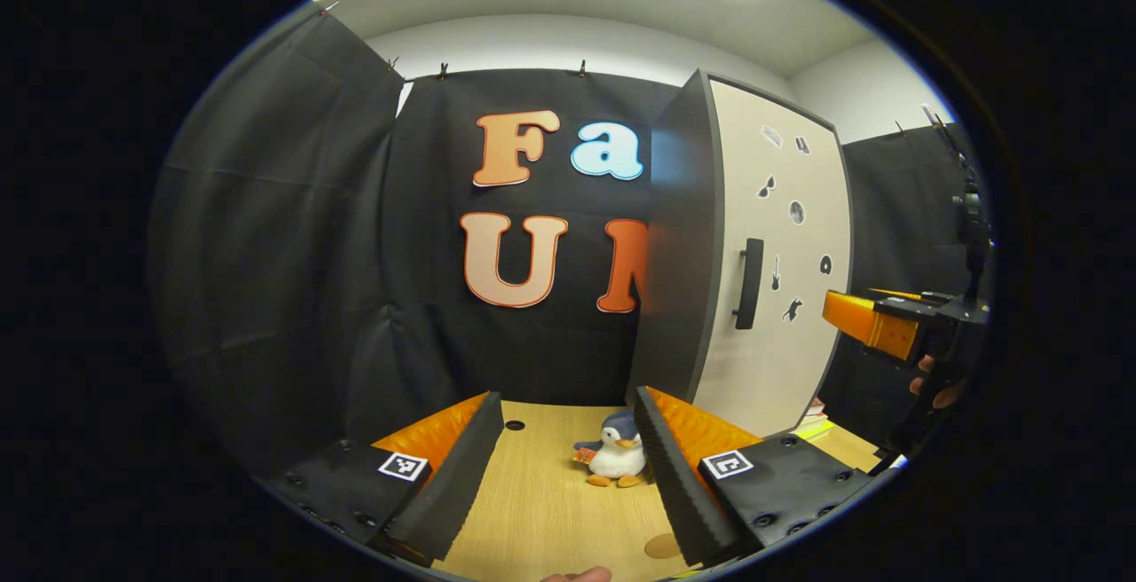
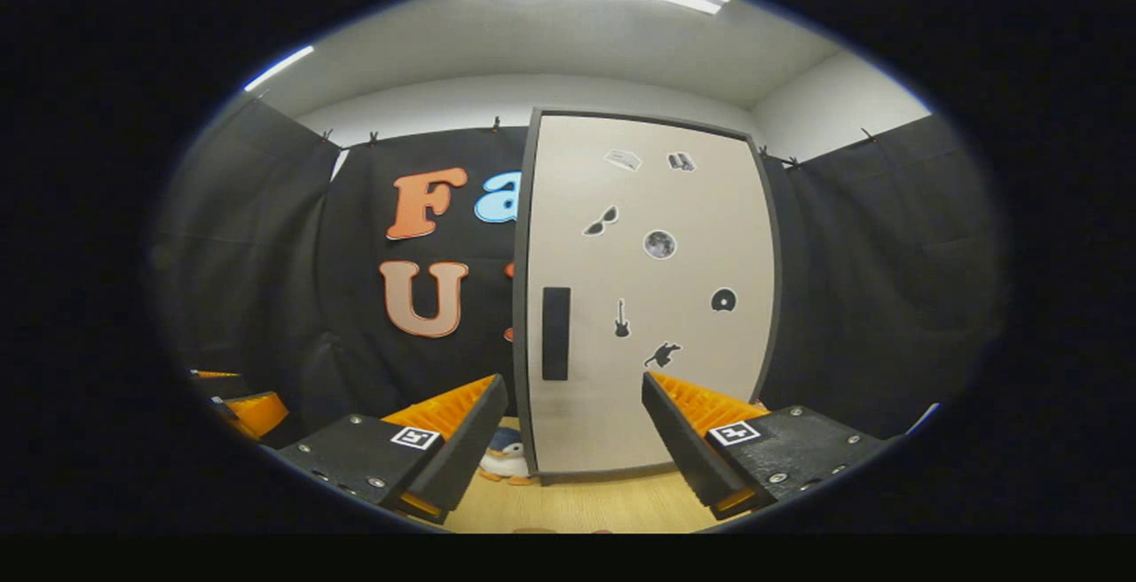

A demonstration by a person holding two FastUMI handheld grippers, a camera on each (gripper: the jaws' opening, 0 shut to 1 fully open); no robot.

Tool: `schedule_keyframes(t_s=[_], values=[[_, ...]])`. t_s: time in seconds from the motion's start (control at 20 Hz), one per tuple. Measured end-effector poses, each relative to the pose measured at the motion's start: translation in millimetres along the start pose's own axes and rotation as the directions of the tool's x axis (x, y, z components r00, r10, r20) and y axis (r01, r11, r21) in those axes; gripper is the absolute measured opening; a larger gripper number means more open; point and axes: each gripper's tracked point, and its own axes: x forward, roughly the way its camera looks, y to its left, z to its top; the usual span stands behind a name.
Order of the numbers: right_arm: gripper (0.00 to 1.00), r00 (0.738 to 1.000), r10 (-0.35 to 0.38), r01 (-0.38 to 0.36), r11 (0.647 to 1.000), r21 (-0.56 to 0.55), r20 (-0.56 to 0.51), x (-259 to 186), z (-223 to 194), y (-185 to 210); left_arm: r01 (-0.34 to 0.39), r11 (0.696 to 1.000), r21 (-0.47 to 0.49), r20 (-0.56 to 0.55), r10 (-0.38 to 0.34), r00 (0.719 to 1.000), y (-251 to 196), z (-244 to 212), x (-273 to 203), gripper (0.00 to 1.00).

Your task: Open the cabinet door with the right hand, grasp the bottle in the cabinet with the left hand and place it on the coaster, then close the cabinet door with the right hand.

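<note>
Two fingers of the left gripper sit at the bottom of the left gripper view, spread wide apart with nothing between them, hovering over the wooden table. Between the fingers, farther back at lower centre, a small penguin plush stands on the table near the foot of the cabinet. A round tan coaster lies on the table at the bottom of the frame, partly behind the right-hand finger.

Cabinet: tall, dark side panel, pale cabinet door right of centre, door shut flush (so the bottle, if inside, cannot be seen). Dark vertical handle on the door's left half; small dark stickers scattered on its face. At the far right edge of the same view the right gripper shows, held by a hand, level with the handle but apart from the door.

Right gripper view: own fingers at the bottom, right gripper released, jaws wide, empty, facing the door head on. Handle sits above the gap, left of centre, not touched. Penguin peeks out at lower centre beside the cabinet's left edge. Left gripper appears at the lower left edge, state not readable from here.
</note>
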Motion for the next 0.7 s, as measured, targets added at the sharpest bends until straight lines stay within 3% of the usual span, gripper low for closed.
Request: schedule_keyframes(t_s=[0.45,0.5,0.55,0.7], values=[[0.94,0.999,0.047,-0.047,0.999,0.007,-0.008,99.1,-2.2,14.4,-0.094,0.996,0.008,0.001,0.094,0.996,31.8,1.3,41.5,0.94],[0.94,0.999,0.052,-0.052,0.999,0.011,-0.012,110.7,-3.8,14.6,-0.104,0.995,0.010,0.001,0.104,0.995,33.2,0.6,49.2,0.99],[0.94,0.998,0.058,-0.058,0.998,0.010,-0.017,122.3,-5.3,14.5,-0.115,0.993,0.011,0.000,0.115,0.993,33.5,0.8,55.0,0.94],[0.95,0.997,0.070,-0.069,0.997,0.013,-0.029,151.3,-11.3,14.9,-0.144,0.990,0.004,-0.004,0.144,0.990,34.1,-0.8,71.0,0.94]])
